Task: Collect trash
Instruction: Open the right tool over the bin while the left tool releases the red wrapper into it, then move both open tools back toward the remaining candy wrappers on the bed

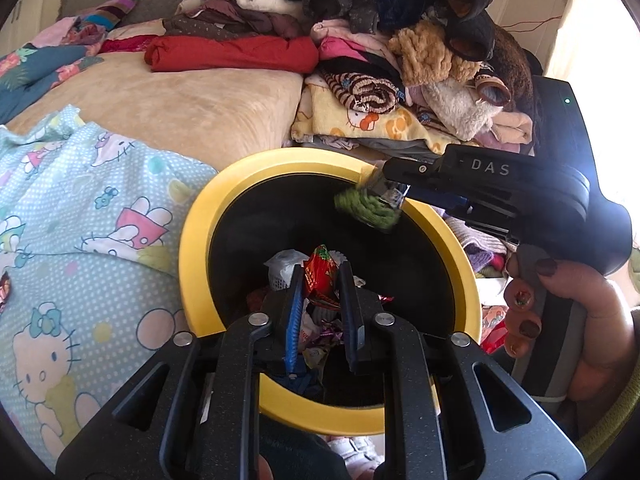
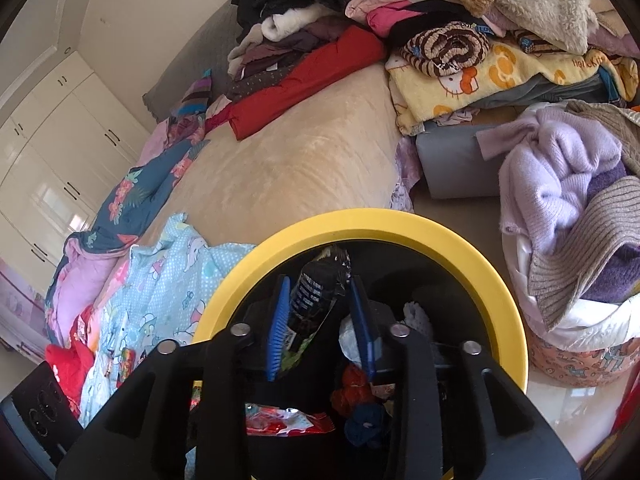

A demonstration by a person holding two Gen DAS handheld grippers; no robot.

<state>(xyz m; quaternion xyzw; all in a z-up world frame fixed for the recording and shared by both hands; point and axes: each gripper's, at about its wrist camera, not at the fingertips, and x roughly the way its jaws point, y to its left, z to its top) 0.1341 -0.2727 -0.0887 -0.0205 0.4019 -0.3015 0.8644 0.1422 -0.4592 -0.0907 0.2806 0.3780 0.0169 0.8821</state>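
A bed (image 1: 192,108) with a tan cover fills the room ahead of me, a pile of clothes (image 1: 360,40) heaped along its far right and a pale blue cartoon quilt (image 1: 80,208) spread at the near left; through my left camera the yellow-rimmed bin (image 1: 192,240) stands close below me against the bed's edge, its inside black and already littered with wrappers; my left claw (image 1: 322,280) hangs over the bin's mouth, nearly shut, pinching a red wrapper (image 1: 318,276) upright between its pads; to the right my right claw (image 1: 394,192) reaches in over the far right rim with a green and dark packet (image 1: 368,208) at its tip, my hand (image 1: 560,300) on its handle.

Through my right camera the bin's rim (image 2: 360,222) curves round below me, the bed beyond it and a basket of knitwear (image 2: 568,220) at the right; my right claw (image 2: 320,300) stands partly open over the bin; a dark packet (image 2: 312,296) hangs between the fingers, and I cannot tell whether the pads press on it; more trash (image 2: 352,392) lies in the bin beneath.
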